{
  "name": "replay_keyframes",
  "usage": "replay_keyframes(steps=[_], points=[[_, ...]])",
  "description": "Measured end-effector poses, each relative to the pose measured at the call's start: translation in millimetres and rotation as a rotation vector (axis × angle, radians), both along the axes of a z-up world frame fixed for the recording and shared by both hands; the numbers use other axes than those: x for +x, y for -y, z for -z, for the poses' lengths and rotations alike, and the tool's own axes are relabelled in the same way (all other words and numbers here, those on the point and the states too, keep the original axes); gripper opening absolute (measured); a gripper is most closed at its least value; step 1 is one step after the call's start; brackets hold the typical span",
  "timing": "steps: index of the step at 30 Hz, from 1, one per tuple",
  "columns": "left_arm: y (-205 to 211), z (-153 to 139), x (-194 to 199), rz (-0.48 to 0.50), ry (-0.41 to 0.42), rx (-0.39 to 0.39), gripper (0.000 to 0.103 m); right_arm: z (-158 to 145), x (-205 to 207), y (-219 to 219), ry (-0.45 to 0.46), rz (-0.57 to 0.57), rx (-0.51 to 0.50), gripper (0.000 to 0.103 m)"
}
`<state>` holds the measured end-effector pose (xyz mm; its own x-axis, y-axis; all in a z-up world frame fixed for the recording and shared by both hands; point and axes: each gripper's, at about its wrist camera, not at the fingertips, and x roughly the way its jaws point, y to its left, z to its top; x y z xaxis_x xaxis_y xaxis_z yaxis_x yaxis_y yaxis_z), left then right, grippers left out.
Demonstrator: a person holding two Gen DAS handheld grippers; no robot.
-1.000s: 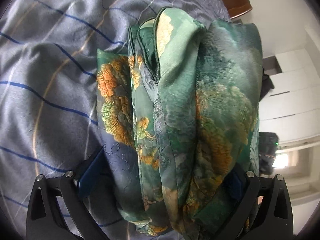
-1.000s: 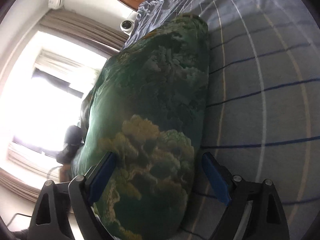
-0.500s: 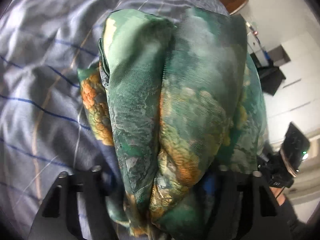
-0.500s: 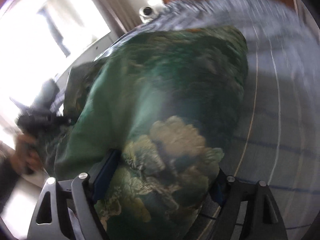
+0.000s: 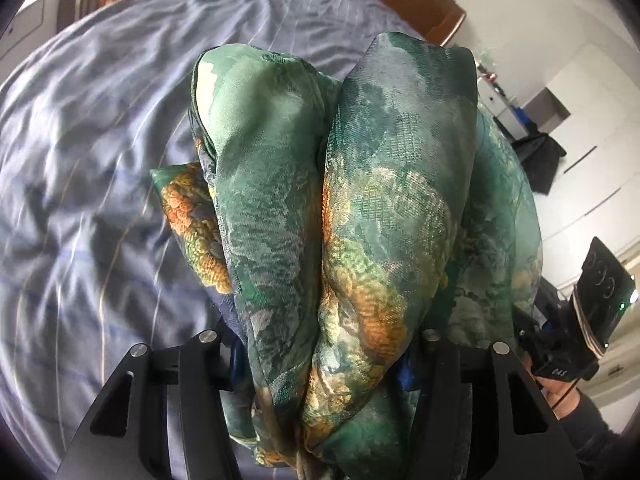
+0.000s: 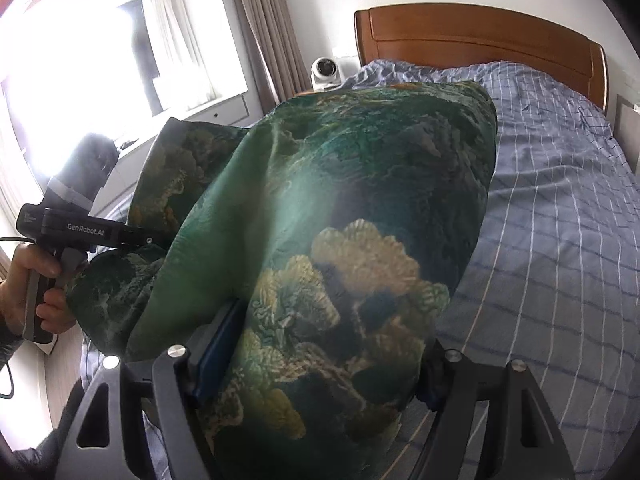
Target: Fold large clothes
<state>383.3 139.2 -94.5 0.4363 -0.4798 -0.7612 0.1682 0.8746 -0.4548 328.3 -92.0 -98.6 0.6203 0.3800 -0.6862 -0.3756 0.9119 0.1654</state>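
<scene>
A folded green garment [image 5: 380,200] with orange and cream flower prints hangs bunched in thick layers above the bed. My left gripper [image 5: 320,344] has its jaws closing on the near end, and the pads press into the cloth. The same garment [image 6: 340,180] fills the right wrist view. There my right gripper [image 6: 316,344] is also closing, its blue pads squeezing the bundle from both sides. A hand [image 6: 44,280] grips the left gripper's handle at the far left of that view.
The bed [image 6: 560,240] has a blue checked sheet, rumpled in the left wrist view [image 5: 100,160]. A wooden headboard [image 6: 480,32] stands at the far end, with a small white fan [image 6: 326,72] beside it. A bright window [image 6: 100,60] and curtains are on the left.
Both grippers narrowed onto the garment and rose with it off the sheet. The right wrist view rolled upright, so the headboard and window now show.
</scene>
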Motion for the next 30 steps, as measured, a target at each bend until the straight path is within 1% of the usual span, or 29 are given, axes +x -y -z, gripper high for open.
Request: replay_keyframes(steps=[3,6,10,11,13,14,15,16,17,18,20,21,23,25,27,29,30], points=[[13,3,23,0.0,0.016,-0.001,0.056,-6,22,15,0.013,0.013,-0.001,0.075],[20,12,46,-0.004,0.018,-0.003,0.056,-1,52,34,0.004,0.023,0.007,0.075],[29,29,77,-0.005,0.002,0.022,0.056,18,96,58,-0.039,0.022,0.049,0.075],[34,40,87,-0.003,-0.014,0.036,0.057,27,106,65,-0.063,0.025,0.068,0.075],[36,57,95,-0.007,-0.045,0.055,0.063,54,131,80,-0.144,0.041,0.116,0.075],[35,62,95,-0.015,-0.045,0.047,0.069,67,136,85,-0.18,0.052,0.134,0.075],[32,66,95,-0.028,-0.042,0.02,0.076,79,140,92,-0.205,0.065,0.164,0.078],[26,68,94,-0.046,-0.043,-0.023,0.08,88,142,101,-0.218,0.078,0.223,0.08],[21,69,92,-0.06,-0.041,-0.051,0.088,91,142,109,-0.229,0.088,0.276,0.085],[18,67,89,-0.07,-0.033,-0.055,0.092,93,141,116,-0.239,0.102,0.333,0.089],[13,58,81,-0.077,0.0,-0.036,0.092,94,138,125,-0.243,0.118,0.379,0.089],[12,51,72,-0.078,0.02,-0.014,0.092,92,134,129,-0.243,0.126,0.387,0.09],[12,35,53,-0.081,0.094,0.058,0.094,86,125,135,-0.231,0.138,0.38,0.09],[16,13,28,-0.095,0.196,0.183,0.098,75,105,138,-0.196,0.145,0.357,0.09],[23,-5,4,-0.128,0.29,0.311,0.099,60,88,143,-0.142,0.167,0.288,0.09],[37,-23,-22,-0.19,0.367,0.453,0.1,40,65,140,-0.07,0.179,0.194,0.09],[41,-28,-31,-0.213,0.392,0.494,0.101,29,52,136,-0.025,0.184,0.141,0.09]])
